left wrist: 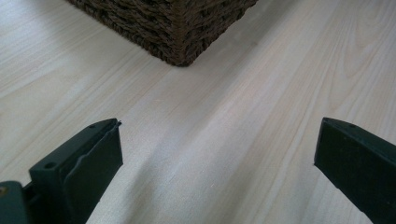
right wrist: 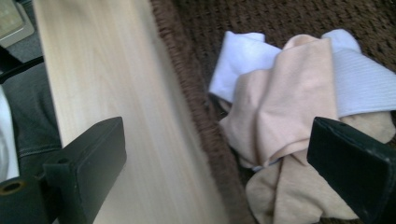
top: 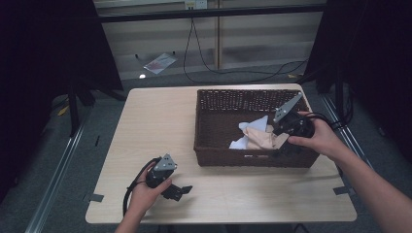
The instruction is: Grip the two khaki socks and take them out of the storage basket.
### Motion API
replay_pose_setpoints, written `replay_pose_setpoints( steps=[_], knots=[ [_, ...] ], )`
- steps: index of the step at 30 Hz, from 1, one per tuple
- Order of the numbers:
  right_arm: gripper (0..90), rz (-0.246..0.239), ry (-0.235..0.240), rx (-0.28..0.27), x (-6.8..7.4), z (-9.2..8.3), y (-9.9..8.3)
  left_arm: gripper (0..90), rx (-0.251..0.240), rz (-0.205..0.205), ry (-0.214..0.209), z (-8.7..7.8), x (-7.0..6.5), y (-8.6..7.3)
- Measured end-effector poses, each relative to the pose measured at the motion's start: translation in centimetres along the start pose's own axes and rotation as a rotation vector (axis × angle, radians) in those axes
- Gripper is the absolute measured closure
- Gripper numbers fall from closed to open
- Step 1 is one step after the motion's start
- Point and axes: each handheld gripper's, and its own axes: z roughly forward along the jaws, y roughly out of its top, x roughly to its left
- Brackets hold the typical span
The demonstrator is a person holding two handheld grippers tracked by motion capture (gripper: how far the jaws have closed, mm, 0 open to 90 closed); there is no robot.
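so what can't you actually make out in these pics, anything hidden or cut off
- Clothes: in the high view the right gripper and hand cover part of the pile, so the number of pieces is unclear.
- Clothes in the right gripper view: the right finger and the bottom edge cut the pile off.
- Basket: the left gripper view's top edge leaves just one corner.
- Left gripper: small and dark in the high view.

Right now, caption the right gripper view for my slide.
Open right gripper over a dark woven wicker basket holding crumpled peach and white cloths.

Clothes (top: 256, 134) in basket (top: 243, 99) on table (top: 155, 126)
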Motion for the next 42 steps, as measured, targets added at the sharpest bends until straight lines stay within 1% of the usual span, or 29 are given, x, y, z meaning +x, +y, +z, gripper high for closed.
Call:
replay_pose_setpoints(
  steps=[2, 3, 5, 6, 8, 9, 11, 12, 13, 14, 15, 16, 18, 20, 21, 23, 25, 27, 30, 31, 33, 35, 37, 39, 41, 42],
  knots=[
    [5.2, 0.006, -0.005, -0.003, -0.3, 0.1, 0.1, 0.8, -0.003, -0.001, -0.001, 0.0, 0.0, 0.0],
    [6.6, 0.017, -0.013, 0.0, -0.7, 0.4, 0.4, 0.8, -0.005, 0.0, -0.004, -0.1, 0.0, 0.0],
    [9.2, 0.028, -0.022, -0.009, -1.2, 0.7, 0.7, 0.8, -0.012, -0.008, -0.006, -0.1, 0.0, 0.0],
    [9.2, 0.028, -0.022, -0.009, -1.2, 0.7, 0.7, 0.8, -0.012, -0.008, -0.006, -0.1, 0.0, 0.0],
    [11.2, 0.047, -0.028, -0.009, -1.7, 0.9, 1.0, 0.8, -0.015, -0.011, -0.006, -0.1, 0.1, 0.0],
    [12.0, 0.048, -0.033, -0.011, -1.9, 1.1, 1.1, 0.8, -0.014, -0.01, -0.004, -0.1, 0.1, 0.0],
    [16.0, 0.061, -0.051, 0.004, -2.5, 1.6, 1.4, 0.8, -0.016, -0.011, -0.005, -0.1, 0.1, 0.0],
    [16.0, 0.061, -0.051, 0.004, -2.5, 1.6, 1.4, 0.8, -0.016, -0.011, -0.005, -0.1, 0.1, 0.0],
    [20.7, 0.071, -0.063, 0.006, -2.9, 2.0, 1.5, 0.8, -0.016, -0.011, -0.005, -0.1, 0.1, 0.0],
    [22.6, 0.074, -0.07, 0.007, -3.0, 2.1, 1.6, 0.8, -0.017, -0.015, -0.009, -0.1, 0.1, 0.0],
    [24.0, 0.082, -0.08, 0.006, -3.1, 2.3, 1.6, 0.8, -0.015, -0.012, -0.006, -0.1, 0.1, 0.0],
    [24.0, 0.082, -0.08, 0.006, -3.1, 2.3, 1.6, 0.8, -0.015, -0.012, -0.006, -0.1, 0.1, 0.0],
    [26.1, 0.091, -0.083, 0.014, -3.4, 3.0, 1.7, 0.8, -0.018, -0.013, -0.008, 0.0, 0.1, 0.0],
    [27.6, 0.093, -0.083, 0.022, -3.5, 3.2, 1.7, 0.8, -0.02, -0.013, -0.004, 0.0, 0.1, 0.0],
    [30.2, 0.093, -0.091, 0.027, -3.7, 3.7, 1.7, 0.8, -0.027, -0.019, -0.004, 0.0, 0.1, 0.0],
    [31.0, 0.096, -0.094, 0.029, -3.8, 3.9, 1.6, 0.8, -0.026, -0.016, 0.001, -0.1, 0.1, 0.0],
    [35.8, 0.102, -0.092, 0.031, -3.9, 4.1, 1.6, 0.8, -0.023, -0.019, 0.001, 0.0, 0.0, 0.0],
    [39.8, 0.099, -0.099, 0.034, -4.0, 4.4, 1.7, 0.8, -0.014, -0.013, 0.0, 0.2, 0.0, 0.0],
    [41.0, 0.107, -0.105, 0.042, -4.0, 4.6, 1.7, 0.8, -0.01, -0.011, -0.001, 0.2, -0.1, 0.0],
    [45.5, 0.101, -0.113, 0.048, -4.1, 4.8, 1.7, 0.8, -0.009, -0.011, -0.001, 0.2, -0.1, 0.0],
    [46.1, 0.103, -0.115, 0.051, -4.1, 5.0, 1.7, 0.8, -0.008, -0.01, 0.001, 0.2, -0.1, 0.0],
    [50.3, 0.1, -0.113, 0.063, -4.2, 5.5, 1.8, 0.8, -0.01, -0.013, 0.003, 0.1, 0.0, 0.0],
    [50.6, 0.102, -0.114, 0.072, -4.2, 5.6, 1.8, 0.8, -0.013, -0.016, -0.003, 0.2, 0.0, 0.0],
    [52.5, 0.101, -0.119, 0.087, -4.4, 6.0, 1.8, 0.8, -0.006, -0.011, 0.002, 0.2, 0.0, 0.0],
    [52.9, 0.103, -0.117, 0.087, -4.4, 6.1, 1.8, 0.8, -0.004, -0.008, 0.0, 0.2, 0.0, 0.0],
    [53.2, 0.104, -0.117, 0.092, -4.5, 6.2, 1.8, 0.8, -0.012, -0.012, -0.001, 0.3, 0.0, 0.0]
  ],
)
